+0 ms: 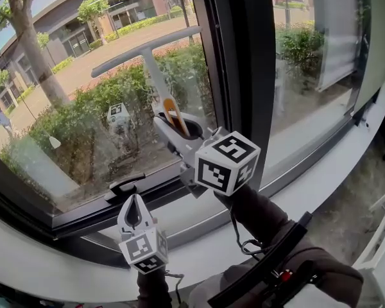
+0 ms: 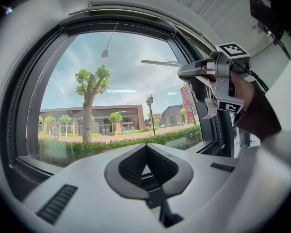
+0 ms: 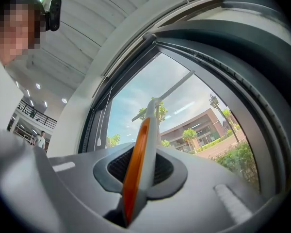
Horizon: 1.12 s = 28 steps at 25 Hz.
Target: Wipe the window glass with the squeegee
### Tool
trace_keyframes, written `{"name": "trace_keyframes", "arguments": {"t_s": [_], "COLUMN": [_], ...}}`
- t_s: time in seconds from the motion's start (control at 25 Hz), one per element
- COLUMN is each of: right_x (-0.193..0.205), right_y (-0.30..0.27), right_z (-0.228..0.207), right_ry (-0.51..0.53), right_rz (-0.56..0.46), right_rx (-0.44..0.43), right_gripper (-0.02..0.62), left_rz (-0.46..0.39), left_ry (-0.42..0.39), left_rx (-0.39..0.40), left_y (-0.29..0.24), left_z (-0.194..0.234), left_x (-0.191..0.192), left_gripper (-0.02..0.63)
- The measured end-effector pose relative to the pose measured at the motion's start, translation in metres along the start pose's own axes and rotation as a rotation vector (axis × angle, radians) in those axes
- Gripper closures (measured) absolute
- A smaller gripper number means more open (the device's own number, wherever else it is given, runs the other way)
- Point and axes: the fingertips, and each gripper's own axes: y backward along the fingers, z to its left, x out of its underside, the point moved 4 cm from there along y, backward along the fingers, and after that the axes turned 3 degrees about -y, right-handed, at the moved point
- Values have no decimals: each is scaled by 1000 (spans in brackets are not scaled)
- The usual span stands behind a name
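head view: squeegee (image 1: 155, 76) in front of window glass (image 1: 77, 114), handle rising from right gripper (image 1: 179, 126), blade crosswise on top, tilted | left gripper view: left gripper (image 2: 146, 147) jaws together, nothing between | right gripper view: jaws clamped on orange-white handle, long axis up and forward toward glass

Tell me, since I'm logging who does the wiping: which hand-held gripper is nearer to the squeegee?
Right. The right hand-held gripper is shut on the squeegee by its handle; the left hand-held gripper hangs lower, near the window frame, shut, empty and apart from it.
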Motion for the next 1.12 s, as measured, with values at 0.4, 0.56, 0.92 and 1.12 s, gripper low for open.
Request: {"name": "trace_keyframes", "arguments": {"t_s": [0.4,0.56,0.92,1.12], "right_x": [-4,-3,0,4], "right_y": [0,-2,-1,0], "right_z": [-8,-9,-11,-9], "right_ry": [-28,-31,-49,-62], "right_rz": [-13,-10,-11,-5], "right_rx": [-35,-48,-59,-57], "right_gripper": [552,552,552,552], "left_rz": [-2,-2,5,6], "left_ry": [-9,-10,-19,-5], "left_rx": [-6,-8,-8,-7], "left_y": [-5,-7,-5,-3], "left_z": [-3,-3,-5,-5], "left_x": [-8,-5,-2,0], "left_gripper": [604,604,604,604]}}
